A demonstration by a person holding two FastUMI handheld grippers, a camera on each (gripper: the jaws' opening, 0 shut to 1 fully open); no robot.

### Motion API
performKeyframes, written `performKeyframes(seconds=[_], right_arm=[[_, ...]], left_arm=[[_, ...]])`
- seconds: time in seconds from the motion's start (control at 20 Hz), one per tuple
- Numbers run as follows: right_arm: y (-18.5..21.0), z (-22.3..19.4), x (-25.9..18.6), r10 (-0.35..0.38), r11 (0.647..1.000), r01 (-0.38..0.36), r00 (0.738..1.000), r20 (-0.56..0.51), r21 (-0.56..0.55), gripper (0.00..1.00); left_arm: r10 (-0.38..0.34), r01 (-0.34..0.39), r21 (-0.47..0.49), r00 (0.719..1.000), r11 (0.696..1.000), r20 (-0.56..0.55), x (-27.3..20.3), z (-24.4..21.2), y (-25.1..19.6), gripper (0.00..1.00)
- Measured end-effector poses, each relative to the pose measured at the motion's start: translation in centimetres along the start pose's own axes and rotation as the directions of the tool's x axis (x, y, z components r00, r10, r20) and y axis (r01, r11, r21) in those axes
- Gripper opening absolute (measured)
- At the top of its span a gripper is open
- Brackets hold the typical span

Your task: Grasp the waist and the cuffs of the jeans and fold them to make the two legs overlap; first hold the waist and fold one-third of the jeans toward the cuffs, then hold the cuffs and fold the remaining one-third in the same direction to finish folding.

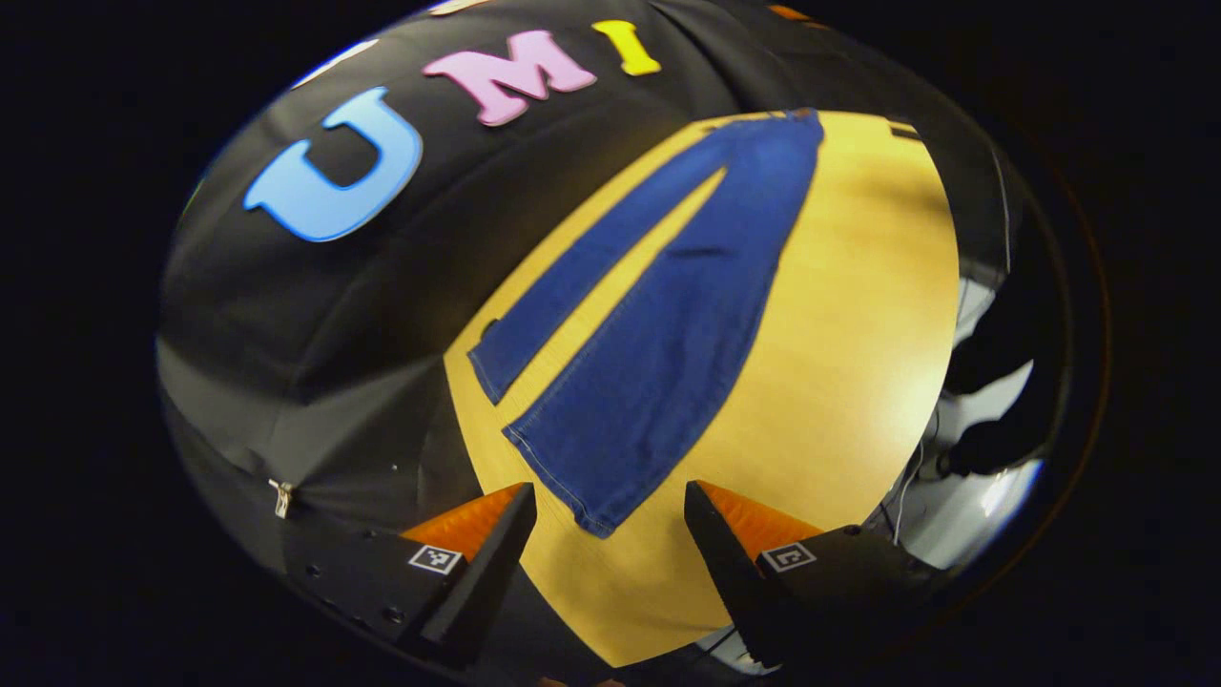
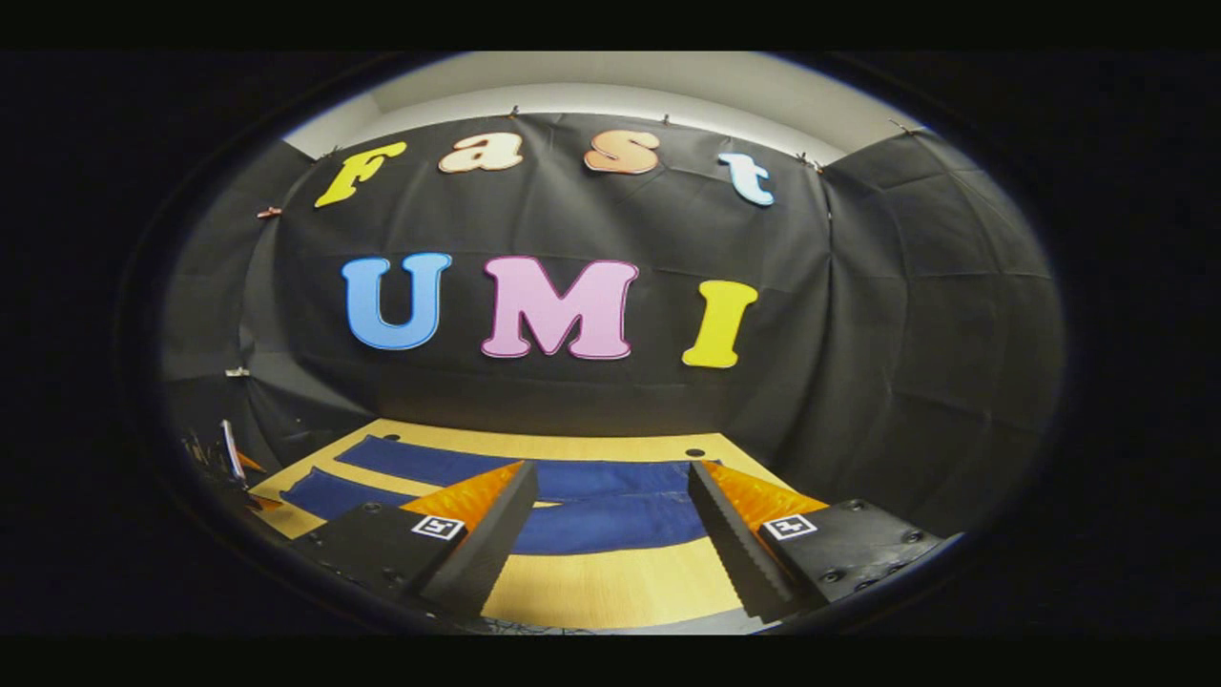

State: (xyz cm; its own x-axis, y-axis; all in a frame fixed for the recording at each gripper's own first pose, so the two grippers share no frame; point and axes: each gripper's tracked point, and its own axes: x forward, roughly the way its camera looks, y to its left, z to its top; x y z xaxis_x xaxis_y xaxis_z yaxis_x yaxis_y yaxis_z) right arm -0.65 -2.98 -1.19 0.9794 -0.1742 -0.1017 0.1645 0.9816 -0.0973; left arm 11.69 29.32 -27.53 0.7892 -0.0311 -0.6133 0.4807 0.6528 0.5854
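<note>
Lying flat on the wooden table (image 1: 858,382), the jeans (image 1: 668,353) are spread full length with the two legs parted in a narrow V. In the left gripper view the cuffs (image 1: 563,458) are seen nearest the camera and the waist (image 1: 782,124) at the far end, close to the table's edge. The left gripper (image 1: 610,520) is held above the table just short of the nearer cuff, its jaws spread wide and nothing gripped between them. In the right gripper view the jeans (image 2: 610,520) are seen side-on as blue bands across the table (image 2: 610,587) (the legs run left to right). The right gripper (image 2: 610,506) is held near them, likewise released, with nothing clasped and no cloth touched. Behind the table the black cloth wall (image 2: 906,334) is hung.
</note>
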Motion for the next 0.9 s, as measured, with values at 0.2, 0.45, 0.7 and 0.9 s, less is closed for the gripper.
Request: performKeyframes(seconds=[0.2, 0.45, 0.7, 0.9], right_arm=[[-0.8, 0.2, -0.4, -0.023, 1.0, 0.023, 1.0, -0.002, -0.015, 0.97], [-2.0, -0.4, -0.4, -0.064, 0.998, 0.064, 0.998, -0.019, -0.019, 0.97], [-3.5, -0.4, 0.3, -0.095, 0.995, 0.095, 0.995, -0.01, -0.024, 0.97], [-5.8, -0.7, 1.3, -0.123, 0.991, 0.123, 0.992, -0.01, -0.049, 0.97]], left_arm=[[0.015, -0.012, 0.037, 0.997, 0.999, -0.079, 3.0, -2.7, 1.7, 0.98], [-0.015, 0.03, 0.128, 0.993, 0.991, -0.12, 6.1, -3.0, 2.7, 0.97], [-0.016, 0.044, 0.161, 0.984, 0.986, -0.176, 6.7, -2.0, 2.4, 0.67], [-0.028, 0.062, 0.151, 0.976, 0.987, -0.215, 7.1, -2.3, 1.3, 0.37]])
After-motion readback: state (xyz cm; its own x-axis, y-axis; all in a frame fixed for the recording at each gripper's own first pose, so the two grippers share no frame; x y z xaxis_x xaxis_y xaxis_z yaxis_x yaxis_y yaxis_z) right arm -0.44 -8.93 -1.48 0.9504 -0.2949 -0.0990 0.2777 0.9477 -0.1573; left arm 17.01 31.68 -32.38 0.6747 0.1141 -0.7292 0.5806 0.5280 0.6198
